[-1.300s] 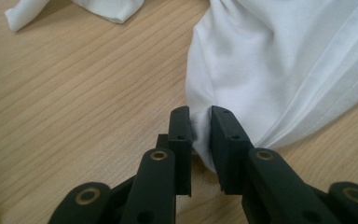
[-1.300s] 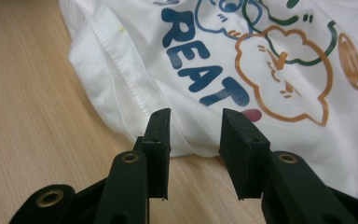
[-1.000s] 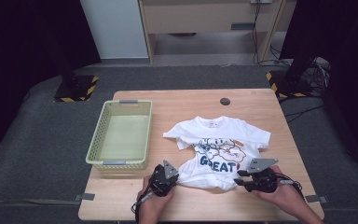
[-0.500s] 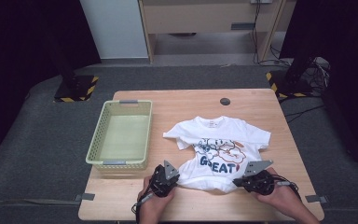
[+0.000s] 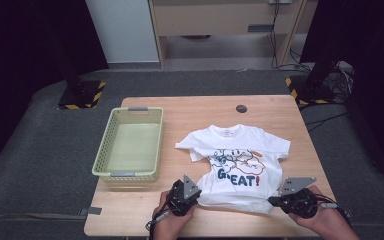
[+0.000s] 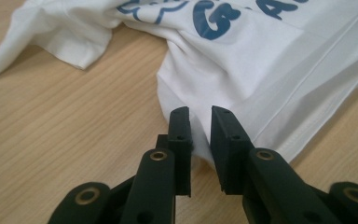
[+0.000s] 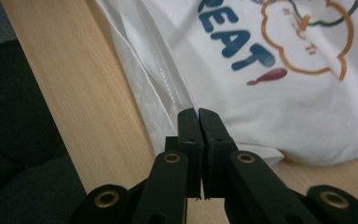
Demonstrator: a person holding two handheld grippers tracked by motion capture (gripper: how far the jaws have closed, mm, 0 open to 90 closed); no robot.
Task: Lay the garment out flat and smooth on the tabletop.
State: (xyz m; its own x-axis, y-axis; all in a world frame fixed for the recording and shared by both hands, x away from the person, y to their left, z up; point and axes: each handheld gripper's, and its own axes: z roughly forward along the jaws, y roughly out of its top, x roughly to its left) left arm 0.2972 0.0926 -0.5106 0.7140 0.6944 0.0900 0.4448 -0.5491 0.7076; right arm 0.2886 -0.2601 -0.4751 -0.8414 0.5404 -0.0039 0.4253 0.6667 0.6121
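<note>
Since the earlier high view the right gripper (image 5: 280, 200) has shifted a little outward along the near hem, and its jaws have just been closing, with the hem's corner between them. The left gripper (image 5: 192, 194) sits where it was.

Nearest, right gripper view: the right fingers (image 7: 189, 135) are pressed together, pinching a fold of the white T-shirt (image 7: 270, 107) at its hem corner; cloth bunches just beyond the tips. The table (image 7: 60, 88) edge runs just beside the fingers on their left.

Left gripper view: the left fingers (image 6: 181, 135) stand nearly together with a narrow slit between them. The other hem corner (image 6: 200, 156) lies in that slit; I judge it pinched, though pad contact is hard to see.

Farther out, high view: the shirt lies flat, print up, on the table's right half, starting at both sets of fingertips and running away from them. Its long axis goes hem to collar, near edge to far edge; the collar (image 5: 226, 131) points away from the person, the sleeves out to the sides, the left one crumpled. The green basket (image 5: 130, 172) stands beyond and outside the left fingers, well apart from the shirt. A small dark disc (image 5: 241, 108) lies past the collar.

Step in hand, as I judge it: both hem corners taken, ready for a fold. The next move calls for lifting both corners together, level, and carrying them toward the collar without one side slipping.
</note>
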